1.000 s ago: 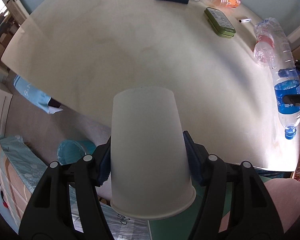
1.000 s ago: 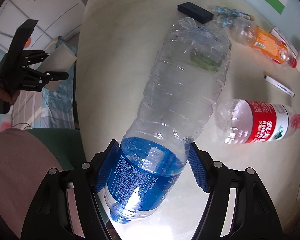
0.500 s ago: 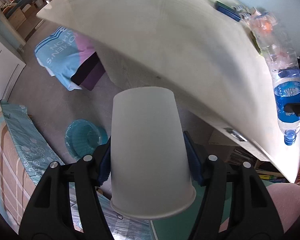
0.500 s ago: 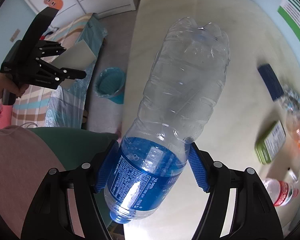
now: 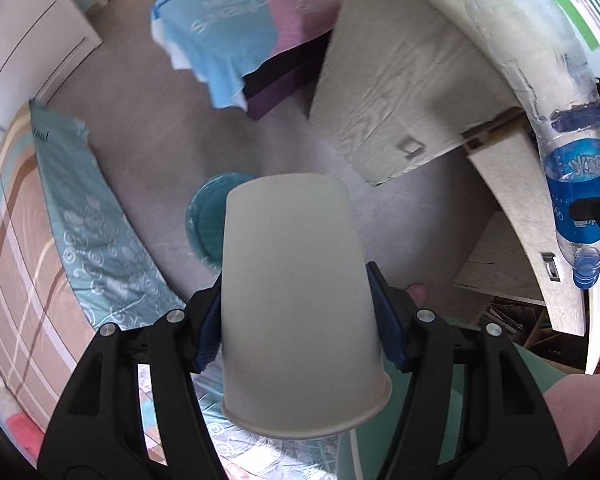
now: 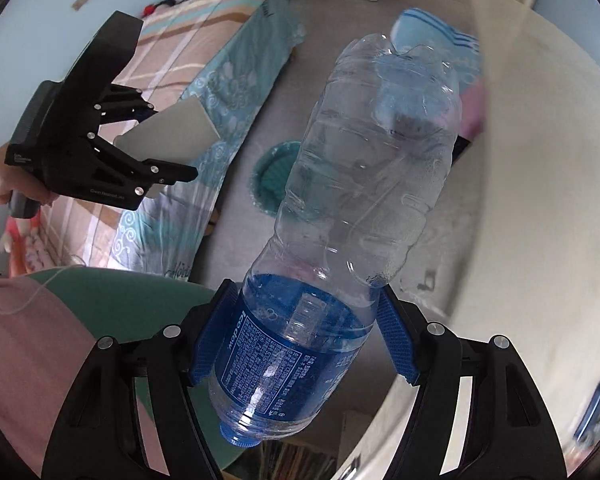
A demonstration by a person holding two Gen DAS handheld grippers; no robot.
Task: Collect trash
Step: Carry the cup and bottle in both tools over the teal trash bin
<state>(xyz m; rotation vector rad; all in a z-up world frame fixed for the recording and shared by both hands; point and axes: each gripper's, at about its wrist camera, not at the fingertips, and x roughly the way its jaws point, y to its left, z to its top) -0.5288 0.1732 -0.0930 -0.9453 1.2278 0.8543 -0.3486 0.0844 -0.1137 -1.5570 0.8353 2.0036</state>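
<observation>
Paper cup (image 5: pixel 296 280) is pinched in your left gripper (image 5: pixel 296 320), plastic bottle (image 6: pixel 340 240) clamped in your right gripper (image 6: pixel 304 340); neither is dropped yet into the teal bin (image 5: pixel 206 220) below.

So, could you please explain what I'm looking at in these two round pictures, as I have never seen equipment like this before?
There is no robot here: a person holds a hand-operated gripper in each hand, and each has a wide-angle camera looking along its fingers, hence the round, bent images. One picture comes from the left gripper, which is closed on an upside-down white paper cup. The other comes from the right gripper, closed on a crumpled clear plastic bottle with a blue label. Each view also catches the other gripper off to the side. Both point down at a grey floor, where a teal bin stands beside a bed, probably where the trash goes. The pale table is at the edge.
</observation>
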